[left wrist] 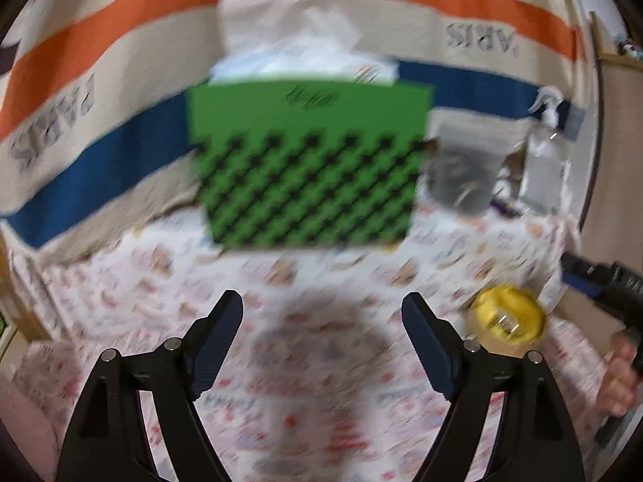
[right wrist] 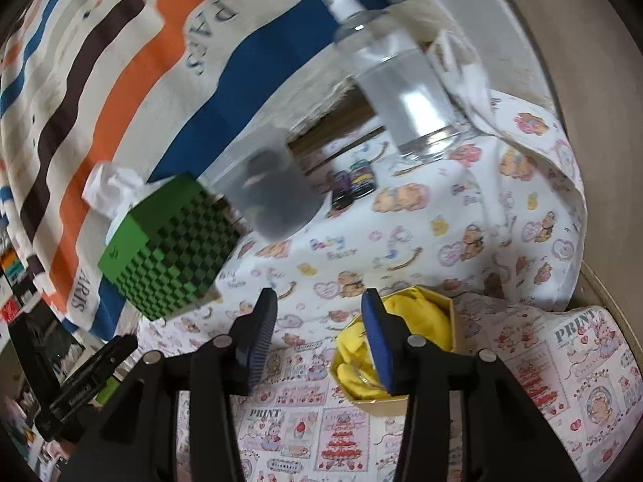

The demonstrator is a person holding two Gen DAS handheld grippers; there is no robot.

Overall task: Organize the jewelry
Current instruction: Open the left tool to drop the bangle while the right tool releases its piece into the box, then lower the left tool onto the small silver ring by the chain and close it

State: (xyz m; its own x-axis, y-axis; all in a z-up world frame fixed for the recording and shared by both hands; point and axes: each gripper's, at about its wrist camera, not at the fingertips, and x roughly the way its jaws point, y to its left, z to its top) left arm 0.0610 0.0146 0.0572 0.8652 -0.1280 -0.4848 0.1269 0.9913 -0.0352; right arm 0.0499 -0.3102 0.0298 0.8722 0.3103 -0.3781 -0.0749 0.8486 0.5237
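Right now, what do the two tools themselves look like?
Both match. The left tool has glossy black angular arms with round silver pivot pins and dark blue finger pads. The right tool is built the same; its blue pads show fine ribbing. No cables or sleeves show.

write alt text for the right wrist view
The right gripper hangs open and empty over a printed cloth, beside a small hexagonal box lined in yellow. Behind stand a green checkered tissue box, a clear pump bottle and a striped fabric backdrop.
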